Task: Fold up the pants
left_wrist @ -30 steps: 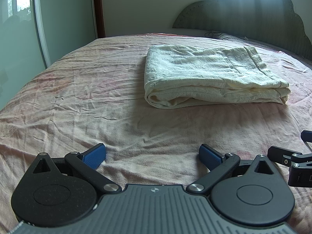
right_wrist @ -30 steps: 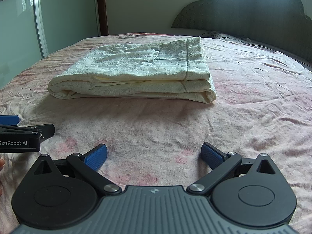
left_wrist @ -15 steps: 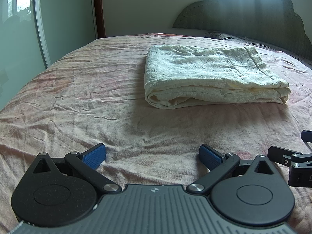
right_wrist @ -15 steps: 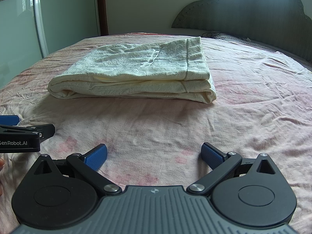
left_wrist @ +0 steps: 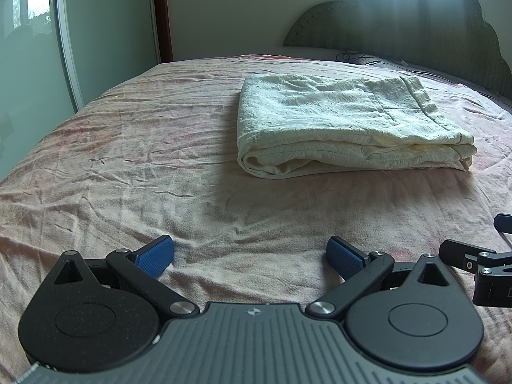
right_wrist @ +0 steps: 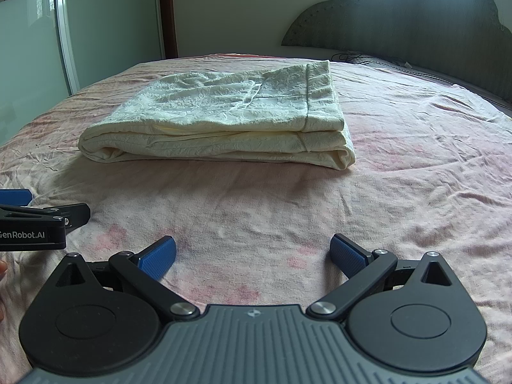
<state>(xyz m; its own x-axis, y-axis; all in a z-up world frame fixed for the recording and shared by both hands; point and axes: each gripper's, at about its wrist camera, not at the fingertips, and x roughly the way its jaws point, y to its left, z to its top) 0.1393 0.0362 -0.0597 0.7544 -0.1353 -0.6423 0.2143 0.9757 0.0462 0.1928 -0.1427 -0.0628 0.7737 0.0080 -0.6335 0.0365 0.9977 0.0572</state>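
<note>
Cream pants [left_wrist: 345,121] lie folded into a flat rectangular bundle on the pink bedsheet [left_wrist: 144,160], in the middle of the bed; the right wrist view shows the same pants [right_wrist: 224,128] from the other side. My left gripper [left_wrist: 249,257] rests low over the sheet well short of the bundle, open, nothing between its blue pads. My right gripper [right_wrist: 252,254] is likewise open and empty, just above the sheet in front of the bundle. Each gripper's side shows at the edge of the other's view.
A dark padded headboard [left_wrist: 416,25] stands behind the bed at the back right. A mirrored wardrobe door [left_wrist: 32,64] runs along the left side. A cable [right_wrist: 358,57] lies near the headboard. A fingertip [right_wrist: 2,268] shows at the left edge.
</note>
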